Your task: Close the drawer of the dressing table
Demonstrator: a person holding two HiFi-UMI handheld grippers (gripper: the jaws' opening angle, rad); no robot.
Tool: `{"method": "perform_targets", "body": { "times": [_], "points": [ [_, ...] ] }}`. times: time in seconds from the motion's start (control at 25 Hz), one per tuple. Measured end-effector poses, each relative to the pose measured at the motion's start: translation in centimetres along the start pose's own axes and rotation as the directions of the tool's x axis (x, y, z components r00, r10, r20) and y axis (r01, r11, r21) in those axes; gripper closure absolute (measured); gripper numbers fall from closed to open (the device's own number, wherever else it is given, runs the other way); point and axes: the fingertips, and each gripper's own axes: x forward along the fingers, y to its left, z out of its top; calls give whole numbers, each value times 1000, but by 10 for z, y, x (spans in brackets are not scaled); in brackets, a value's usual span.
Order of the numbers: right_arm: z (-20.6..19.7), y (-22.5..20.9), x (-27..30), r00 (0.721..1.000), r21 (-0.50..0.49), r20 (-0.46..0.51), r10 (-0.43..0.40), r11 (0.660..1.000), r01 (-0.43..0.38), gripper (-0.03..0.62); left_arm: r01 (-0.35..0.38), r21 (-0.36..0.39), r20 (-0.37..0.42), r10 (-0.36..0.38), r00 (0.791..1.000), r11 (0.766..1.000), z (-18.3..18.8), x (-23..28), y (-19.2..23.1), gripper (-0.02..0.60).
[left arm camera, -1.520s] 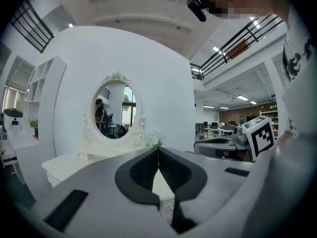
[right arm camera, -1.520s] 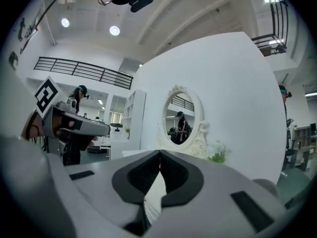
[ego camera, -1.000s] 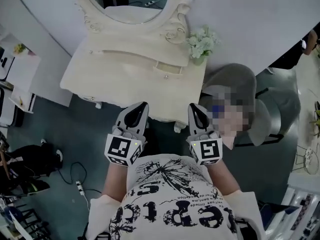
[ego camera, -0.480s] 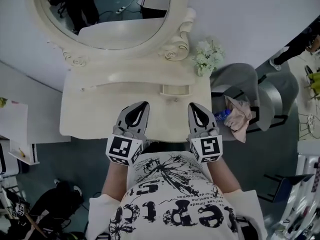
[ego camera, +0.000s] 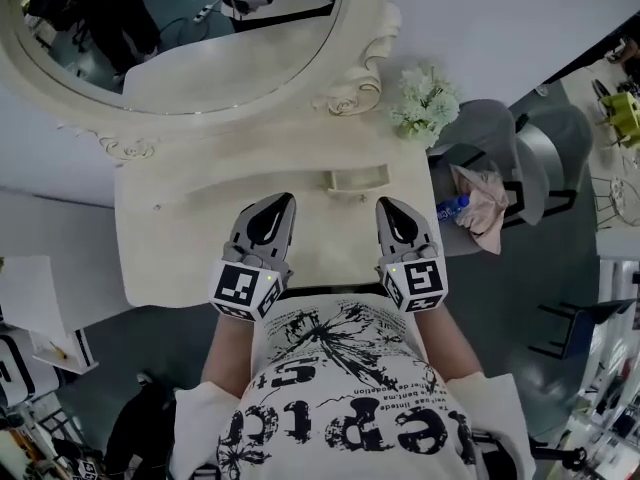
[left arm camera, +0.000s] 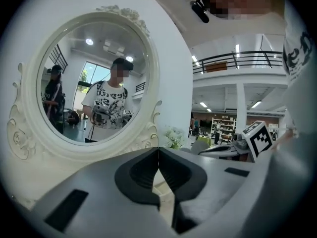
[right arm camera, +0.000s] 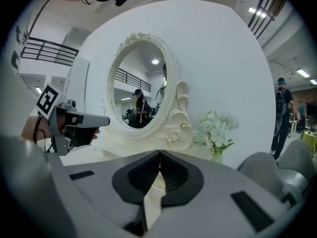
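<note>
**Left tongs** [ego camera: 282, 201] [left arm camera: 158, 150]: grey, black-padded, jaws pressed together with nothing between them. Held in the person's left hand over the front half of the table top and pointing toward the mirror. A marker cube [ego camera: 243, 290] sits at the rear.

**Right tongs** [ego camera: 388, 204] [right arm camera: 159, 153]: same make, jaws likewise pressed together and empty. They lie parallel to the left pair and apart from it, with their own marker cube [ego camera: 415, 286]. The tips are near the drawer, slightly to its right, and not touching it.

**Drawer** [ego camera: 356, 179]: small and cream, set in the low raised tier at the back of the table top, right of centre. It appears to stand pulled out a little from the tier's front, so it is not yet shut.

**Dressing table** [ego camera: 190, 238]: cream-white, with a plain top and carved scrolls where the mirror joins it.

**Mirror** [ego camera: 180, 38]: large and oval in a moulded cream frame. It reflects a person in a printed white T-shirt and another figure beside them.

**Flowers** [ego camera: 427, 103]: a white bunch at the table's back right corner, just beside the mirror's scroll.

**Chair** [ego camera: 520, 148]: grey, to the right of the table. It carries a beige cloth [ego camera: 485, 213] and a bottle [ego camera: 450, 209] with a blue label.

**Wearer's T-shirt** [ego camera: 350, 408]: white with black print, at the near edge of the head view.
</note>
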Motion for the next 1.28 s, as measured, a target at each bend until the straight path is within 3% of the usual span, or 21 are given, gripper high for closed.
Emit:
{"method": "perform_targets", "body": {
  "times": [0.32, 0.52, 0.64, 0.96, 1.12, 1.28],
  "points": [
    [-74, -10, 30, 993, 12, -120, -6, 1000, 7, 577, 28, -53, -35, -29, 999, 998, -37, 10, 9, 563],
    [-131, -16, 46, 969, 36, -246, -10, 999, 19, 571, 0, -81, -65, -6, 998, 997, -60, 13, 19, 563],
    [-155, -15, 55, 954, 51, -299, -2, 999, 18, 490, -9, -112, -84, -1, 996, 994, -71, 12, 22, 563],
    [-176, -18, 80, 941, 88, -332, -59, 992, 93, 457, 6, -133, -105, -20, 994, 991, -84, 15, 30, 563],
    [-180, -22, 83, 933, 137, -346, -98, 979, 154, 459, 17, -125, -101, -30, 994, 992, -80, 15, 31, 563],
    [-180, -22, 85, 925, 123, -361, -115, 978, 170, 480, 10, -114, -111, -23, 994, 993, -81, 10, 35, 563]
  ]
}}
